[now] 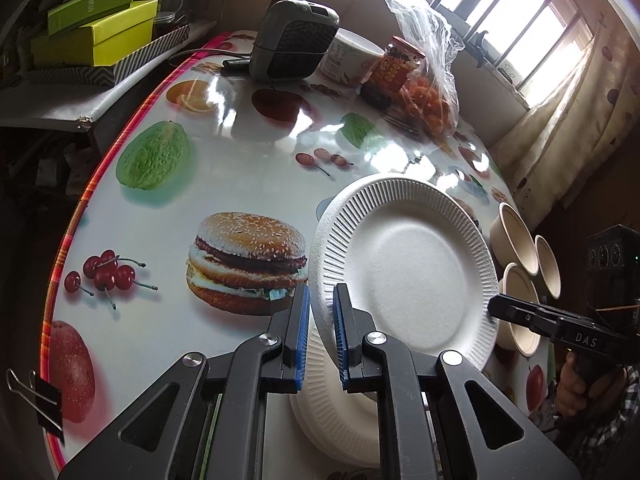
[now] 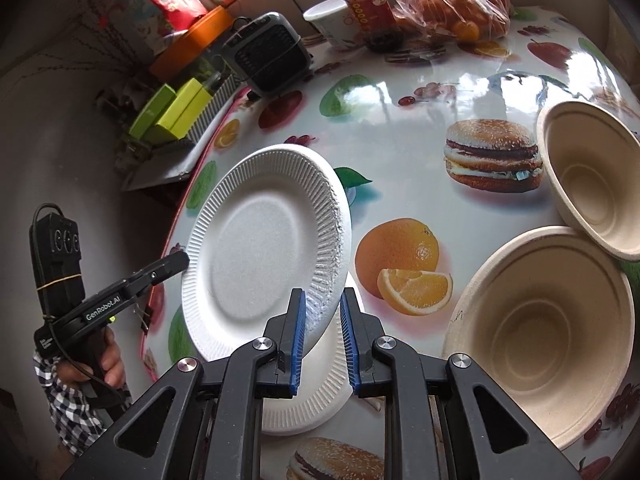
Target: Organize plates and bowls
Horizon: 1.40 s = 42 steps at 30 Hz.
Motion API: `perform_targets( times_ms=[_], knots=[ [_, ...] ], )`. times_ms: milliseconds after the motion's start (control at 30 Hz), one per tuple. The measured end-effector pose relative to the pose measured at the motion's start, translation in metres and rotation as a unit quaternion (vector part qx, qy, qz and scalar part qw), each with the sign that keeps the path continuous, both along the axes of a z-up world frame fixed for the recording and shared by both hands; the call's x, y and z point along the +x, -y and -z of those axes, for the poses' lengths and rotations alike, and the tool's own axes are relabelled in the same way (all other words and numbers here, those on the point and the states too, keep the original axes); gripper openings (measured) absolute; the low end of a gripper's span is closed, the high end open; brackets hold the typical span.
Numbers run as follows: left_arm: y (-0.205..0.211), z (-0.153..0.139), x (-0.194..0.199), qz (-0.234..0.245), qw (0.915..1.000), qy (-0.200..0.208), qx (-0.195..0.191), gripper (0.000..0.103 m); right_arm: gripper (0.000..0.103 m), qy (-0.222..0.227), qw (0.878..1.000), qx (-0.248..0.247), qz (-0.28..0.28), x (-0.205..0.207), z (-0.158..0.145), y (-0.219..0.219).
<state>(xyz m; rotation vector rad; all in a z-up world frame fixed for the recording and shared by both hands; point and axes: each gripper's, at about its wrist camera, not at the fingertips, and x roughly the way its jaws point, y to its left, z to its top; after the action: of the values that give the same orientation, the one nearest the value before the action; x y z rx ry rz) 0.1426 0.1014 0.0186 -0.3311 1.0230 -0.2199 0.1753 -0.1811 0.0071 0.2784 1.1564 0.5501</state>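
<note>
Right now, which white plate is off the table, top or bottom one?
The top plate: it is tilted up on edge, its rim between the fingers of both tools, left tool and right tool. The other plate lies flat on the table beneath.
</note>
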Motion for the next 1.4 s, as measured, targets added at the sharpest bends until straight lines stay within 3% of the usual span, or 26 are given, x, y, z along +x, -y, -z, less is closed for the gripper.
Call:
perform_targets(
  times_ms=[1400],
  knots=[
    [0.002,0.027,-0.043,0.009,0.9995,-0.027,0.01,0.012,0.019,-0.027,0.999,-0.021,-0.013,-0.04,0.035,-0.006]
  ],
)
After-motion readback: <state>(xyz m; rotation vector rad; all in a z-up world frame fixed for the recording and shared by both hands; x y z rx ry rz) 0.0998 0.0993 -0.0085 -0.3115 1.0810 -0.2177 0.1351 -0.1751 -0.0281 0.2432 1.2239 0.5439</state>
